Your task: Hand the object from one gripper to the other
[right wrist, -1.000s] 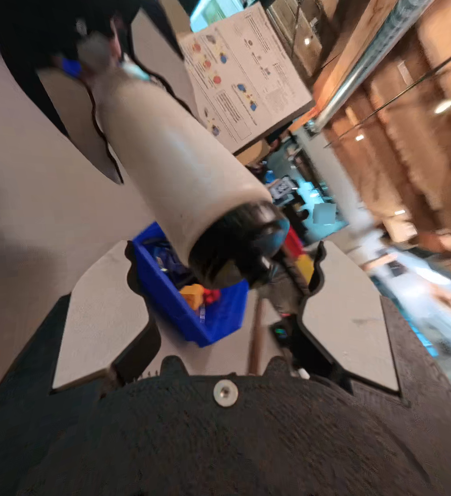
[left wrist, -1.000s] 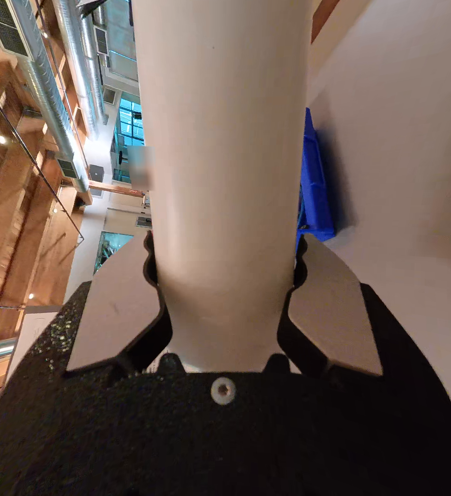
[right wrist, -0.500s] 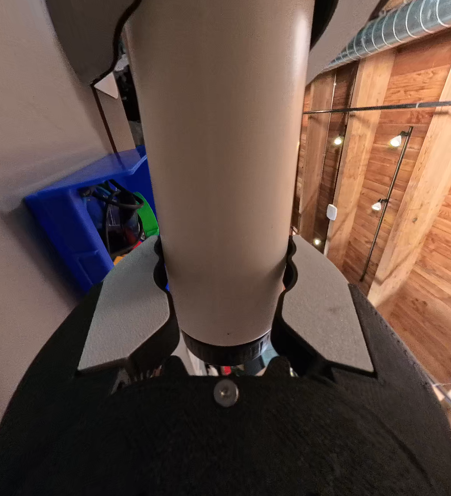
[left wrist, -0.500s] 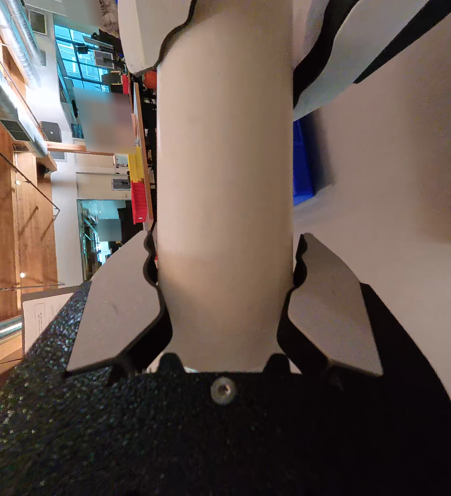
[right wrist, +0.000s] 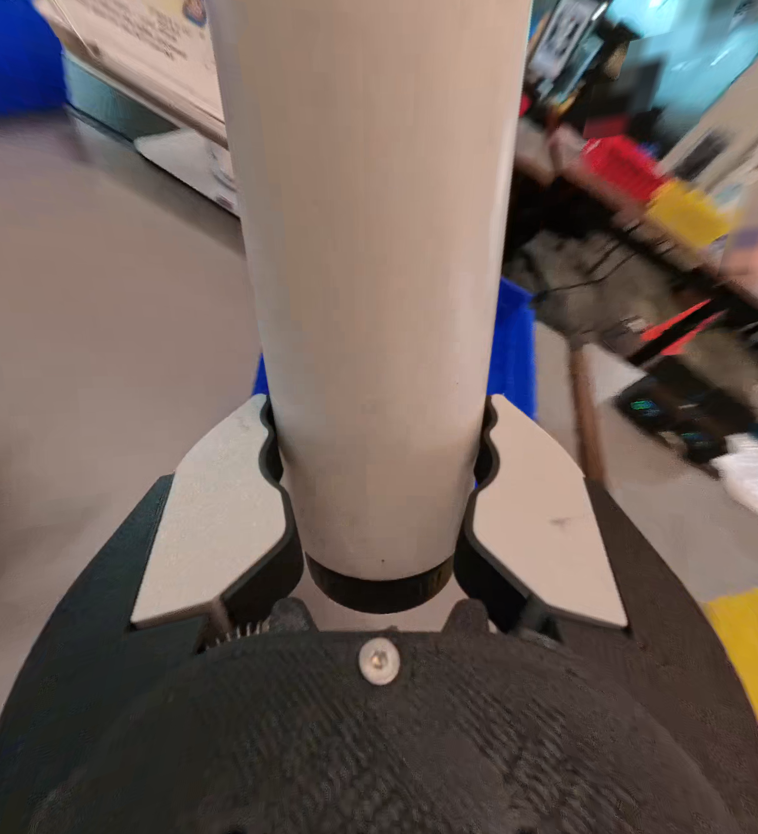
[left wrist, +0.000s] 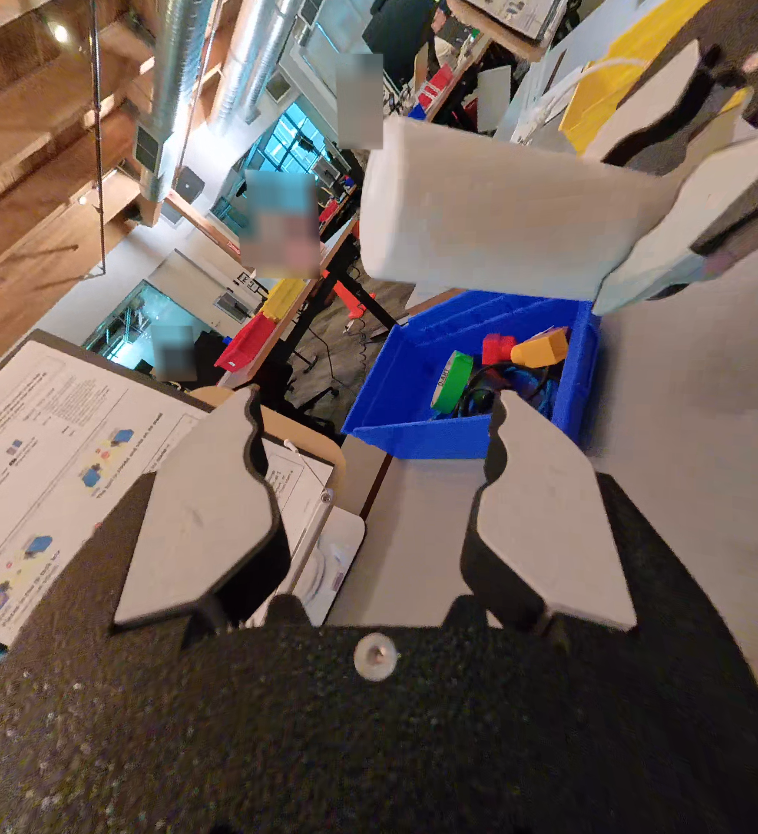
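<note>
The object is a long white cylinder [right wrist: 368, 271] with a black cap [right wrist: 379, 589] at its near end. My right gripper [right wrist: 377, 433] is shut on it near the cap end. In the left wrist view the cylinder [left wrist: 494, 216] hangs in the air at the upper right, held by the right gripper's fingers [left wrist: 702, 212]. My left gripper [left wrist: 374, 424] is open and empty, below and apart from the cylinder.
A blue bin [left wrist: 413, 433] with green tape, coloured blocks and cables sits on the grey table [left wrist: 684, 428]. A printed instruction sheet [left wrist: 52, 451] on a stand is at the left. A yellow patch [right wrist: 756, 654] lies on the table. Workshop tables stand beyond.
My left gripper opened, let go of the cylinder and drew back from it. My right gripper stayed shut on the cap end and carried the cylinder away.
</note>
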Demonstrator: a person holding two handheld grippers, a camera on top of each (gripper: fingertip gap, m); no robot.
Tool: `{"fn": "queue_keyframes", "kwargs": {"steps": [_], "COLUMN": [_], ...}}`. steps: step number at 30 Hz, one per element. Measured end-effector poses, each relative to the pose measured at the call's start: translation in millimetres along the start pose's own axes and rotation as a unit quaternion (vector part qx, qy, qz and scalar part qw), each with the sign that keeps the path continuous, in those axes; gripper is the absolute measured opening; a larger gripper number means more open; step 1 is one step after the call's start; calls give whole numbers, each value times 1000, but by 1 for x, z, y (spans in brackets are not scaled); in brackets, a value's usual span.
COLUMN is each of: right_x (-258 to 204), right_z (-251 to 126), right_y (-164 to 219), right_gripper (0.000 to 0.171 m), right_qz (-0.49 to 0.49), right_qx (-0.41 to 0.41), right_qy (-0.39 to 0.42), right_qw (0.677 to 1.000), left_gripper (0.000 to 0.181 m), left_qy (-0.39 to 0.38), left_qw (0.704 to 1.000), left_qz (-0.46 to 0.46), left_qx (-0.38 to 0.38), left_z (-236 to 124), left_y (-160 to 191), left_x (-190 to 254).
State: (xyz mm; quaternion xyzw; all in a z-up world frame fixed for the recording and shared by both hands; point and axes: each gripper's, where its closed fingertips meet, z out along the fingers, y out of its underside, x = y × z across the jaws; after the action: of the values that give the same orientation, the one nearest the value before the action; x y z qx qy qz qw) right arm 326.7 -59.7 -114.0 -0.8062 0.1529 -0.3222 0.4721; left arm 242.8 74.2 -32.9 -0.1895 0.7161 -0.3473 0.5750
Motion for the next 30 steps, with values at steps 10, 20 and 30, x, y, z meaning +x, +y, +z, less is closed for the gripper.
{"fn": "queue_keyframes", "kwargs": {"steps": [10,20,30], "right_x": [11,-11,-13], "right_z": [131,194,197], "right_y": [-39,12,10], "right_gripper": [85,86,88], "right_qz": [284,382,370], "right_qx": [-166,-290,-266], "right_qy": [-212,-174,-162], "right_qw": [920,860,875], "left_gripper": [87,84,83], "left_qy": [-21,-20,-27], "left_qw": [998,996,994], "left_qz": [-61,-90,-104], "left_qx": [-2,6,9], "left_z": [-11,-22,-28], "left_y": [18,28,30], "left_x": [-27,-41,-49]}}
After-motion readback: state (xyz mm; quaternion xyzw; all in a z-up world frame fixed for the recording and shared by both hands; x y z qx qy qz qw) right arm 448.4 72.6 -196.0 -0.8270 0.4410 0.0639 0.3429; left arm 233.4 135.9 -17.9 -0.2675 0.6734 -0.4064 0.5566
